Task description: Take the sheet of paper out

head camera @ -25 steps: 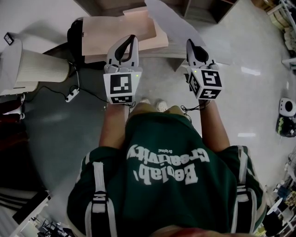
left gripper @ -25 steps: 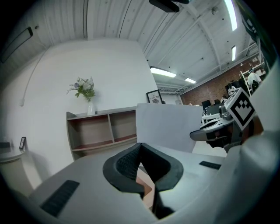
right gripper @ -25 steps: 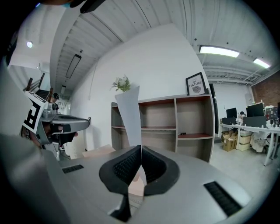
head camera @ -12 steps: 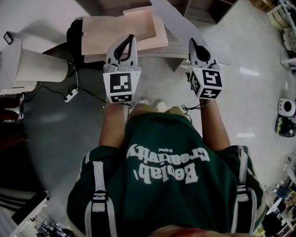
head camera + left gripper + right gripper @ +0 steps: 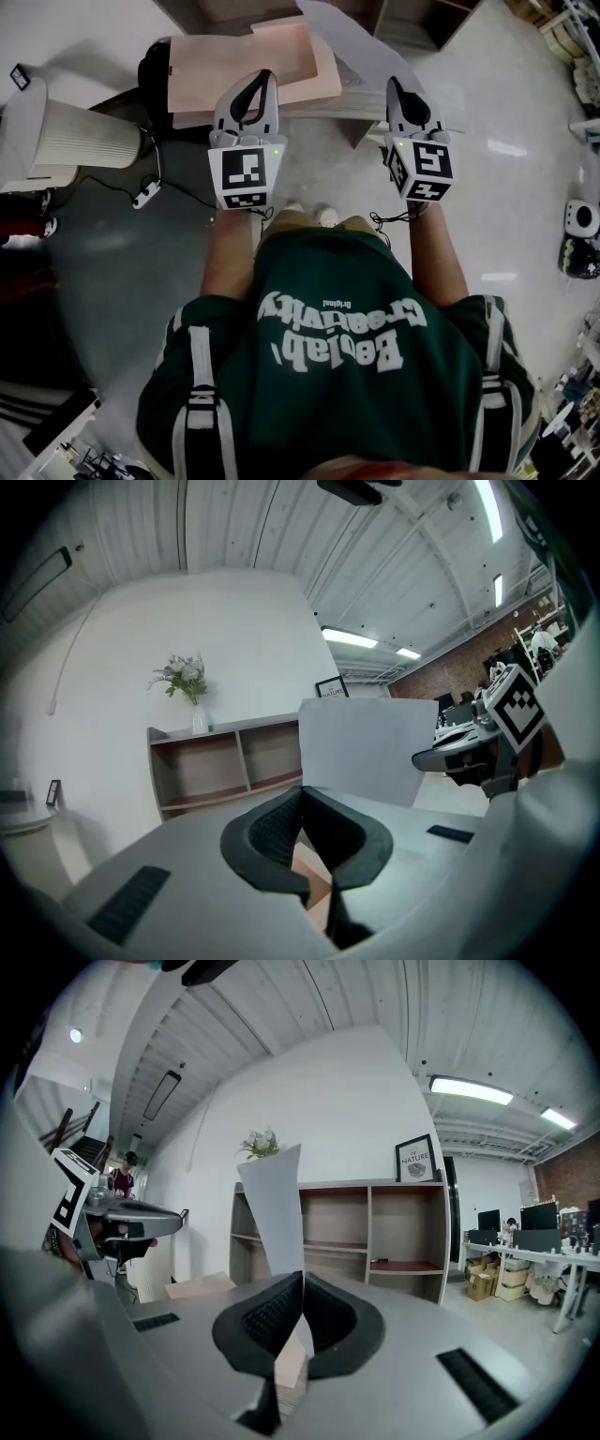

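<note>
A white sheet of paper (image 5: 352, 42) stands up between the pads of my right gripper (image 5: 394, 82), which is shut on its lower edge. In the right gripper view the sheet (image 5: 277, 1213) rises straight from the closed jaws of the right gripper (image 5: 302, 1279). A beige folder (image 5: 239, 56) lies flat on the grey table (image 5: 328, 101). My left gripper (image 5: 267, 75) is shut, its tip over the folder's near edge, and nothing shows between its pads. From the left gripper (image 5: 300, 794) the sheet (image 5: 370, 752) shows ahead to the right.
A white ribbed cylinder (image 5: 80, 136) stands on the floor at the left, with a cable and plug (image 5: 145, 194) beside it. A wooden shelf unit (image 5: 375, 1232) lines the wall beyond the table, with a vase of flowers (image 5: 187, 682) on top. A black object (image 5: 150, 66) sits behind the folder.
The right gripper, with the sheet in it, has edged slightly to the right and tilted a little. The left gripper and the folder have stayed put.
</note>
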Demonstrator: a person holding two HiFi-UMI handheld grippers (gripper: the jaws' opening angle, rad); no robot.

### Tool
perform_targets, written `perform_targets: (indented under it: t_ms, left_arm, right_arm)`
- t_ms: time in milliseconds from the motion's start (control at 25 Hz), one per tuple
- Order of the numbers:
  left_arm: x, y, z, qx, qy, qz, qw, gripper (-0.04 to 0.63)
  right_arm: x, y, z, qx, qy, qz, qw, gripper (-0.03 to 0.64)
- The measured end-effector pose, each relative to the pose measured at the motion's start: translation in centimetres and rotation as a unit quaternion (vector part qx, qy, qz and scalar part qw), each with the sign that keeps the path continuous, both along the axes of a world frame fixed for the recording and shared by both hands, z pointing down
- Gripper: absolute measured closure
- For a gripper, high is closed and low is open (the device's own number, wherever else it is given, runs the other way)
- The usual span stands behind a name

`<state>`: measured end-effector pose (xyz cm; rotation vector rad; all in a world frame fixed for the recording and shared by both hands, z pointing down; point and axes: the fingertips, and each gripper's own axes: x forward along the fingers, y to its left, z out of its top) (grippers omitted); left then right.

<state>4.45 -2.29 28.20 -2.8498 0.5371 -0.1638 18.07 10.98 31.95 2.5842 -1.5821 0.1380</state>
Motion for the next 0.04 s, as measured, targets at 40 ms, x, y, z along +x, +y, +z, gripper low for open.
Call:
perform_targets:
  t_ms: [40]
  left_arm:
    - [0.01, 0.05, -0.24, 0.001, 0.001, -0.001, 1.0000, 0.577]
  right_arm:
    - [0.20, 0.17, -0.23, 0.001, 0.002, 0.002, 1.000, 0.584]
